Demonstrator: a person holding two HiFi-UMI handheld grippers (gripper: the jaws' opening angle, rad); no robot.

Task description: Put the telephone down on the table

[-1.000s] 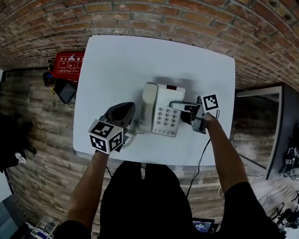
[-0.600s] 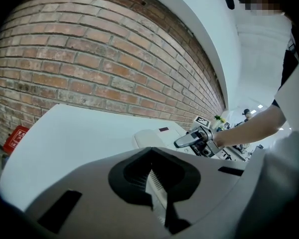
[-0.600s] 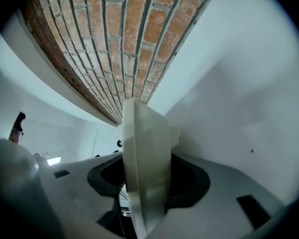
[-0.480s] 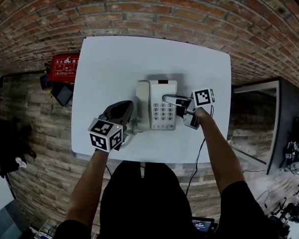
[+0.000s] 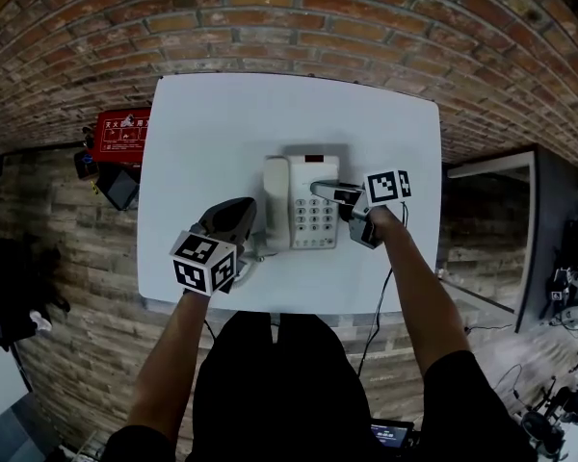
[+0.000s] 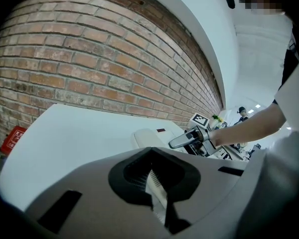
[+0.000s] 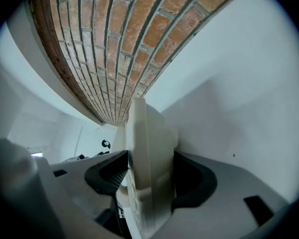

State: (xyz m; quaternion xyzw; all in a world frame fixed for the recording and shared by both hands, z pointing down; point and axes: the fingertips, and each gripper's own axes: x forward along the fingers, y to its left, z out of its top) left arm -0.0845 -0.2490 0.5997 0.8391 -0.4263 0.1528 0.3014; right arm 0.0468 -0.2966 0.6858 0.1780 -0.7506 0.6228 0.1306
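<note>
a red box (image 5: 123,131) with white print lies on the plank floor (image 5: 67,229), just beside a dark thing (image 5: 118,183), perhaps a bag; a brick wall (image 5: 270,17) rises behind, and a black heap (image 5: 10,292) shows far left.

**Setting: an indoor test or recording room.** A single white tabletop (image 5: 231,133) stands against a bare red-brick wall (image 5: 299,17) on a wood-plank floor (image 5: 58,239). It carries a desk telephone (image 5: 313,200). A red case (image 5: 125,126) with white print sits low beside the tabletop's left edge. A black cable (image 5: 380,306) trails down from the near edge. At the right are a dark bench (image 5: 559,229) and equipment on stands (image 5: 549,420). The left gripper view shows a bright, white-walled hall beyond the brick, with a person (image 6: 241,113) standing far off.
</note>
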